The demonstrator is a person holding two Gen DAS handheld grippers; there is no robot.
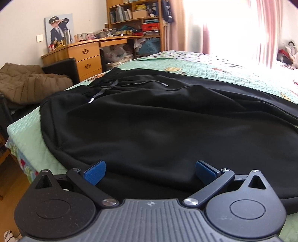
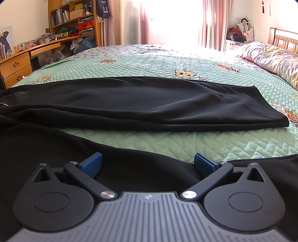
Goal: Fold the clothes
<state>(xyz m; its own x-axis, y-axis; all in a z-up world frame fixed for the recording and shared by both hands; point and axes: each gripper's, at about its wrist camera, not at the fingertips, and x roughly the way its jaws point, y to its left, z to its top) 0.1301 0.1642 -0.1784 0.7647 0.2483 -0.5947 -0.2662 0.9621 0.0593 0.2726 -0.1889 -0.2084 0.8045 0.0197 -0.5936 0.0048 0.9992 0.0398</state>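
A pair of black trousers (image 1: 158, 121) lies spread on a green quilted bed (image 1: 31, 149). In the left wrist view the waist with its drawstrings (image 1: 111, 85) lies far left. My left gripper (image 1: 150, 172) is open, just above the near edge of the black cloth, holding nothing. In the right wrist view one trouser leg (image 2: 149, 104) stretches across the bed to its hem at the right, and the other leg (image 2: 55, 149) lies near me. My right gripper (image 2: 148, 163) is open over the near leg's edge, holding nothing.
A wooden desk with drawers (image 1: 85, 55) and cluttered bookshelves (image 1: 134, 16) stand beyond the bed's left end. A brown quilt (image 1: 28, 83) lies on a dark chair at left. Pink curtains (image 2: 167, 20) hang at the bright window. A pillow (image 2: 275, 59) and headboard are at far right.
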